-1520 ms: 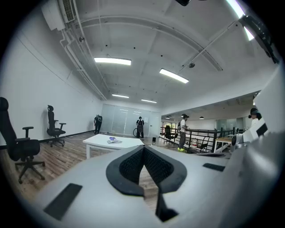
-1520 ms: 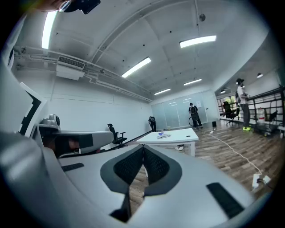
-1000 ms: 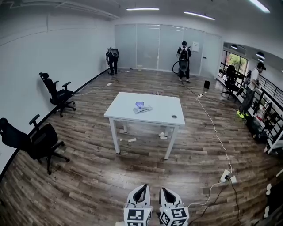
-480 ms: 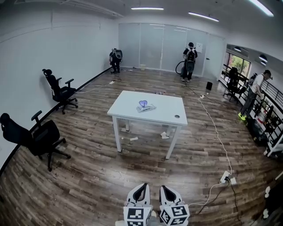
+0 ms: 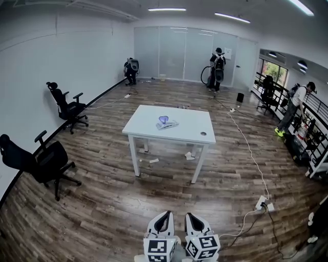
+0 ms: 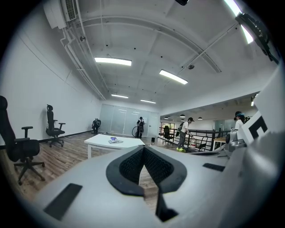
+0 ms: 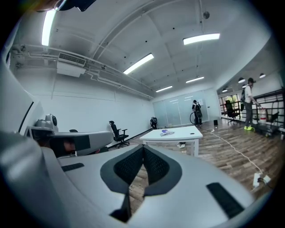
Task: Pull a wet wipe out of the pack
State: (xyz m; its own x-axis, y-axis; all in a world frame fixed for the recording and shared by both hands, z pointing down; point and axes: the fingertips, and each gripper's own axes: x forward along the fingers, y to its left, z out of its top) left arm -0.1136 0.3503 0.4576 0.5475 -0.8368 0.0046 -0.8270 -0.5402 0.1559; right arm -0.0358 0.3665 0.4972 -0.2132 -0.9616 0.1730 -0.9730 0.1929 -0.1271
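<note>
My left gripper (image 5: 164,217) and right gripper (image 5: 190,218) both have jaws pressed together on nothing. The wipe pack (image 5: 165,123) lies far ahead on the white worktop (image 5: 192,132), well apart from them. Only the head view shows both grippers side by side.

Open floor (image 5: 154,199) leads to the table (image 5: 187,122), bare around the wipe pack (image 5: 165,123).

Bright, even light from ceiling strip lights (image 5: 166,9); soft glare on the wood floor (image 5: 169,194). Strong fisheye bending at edges; gripper views vignetted.
</note>
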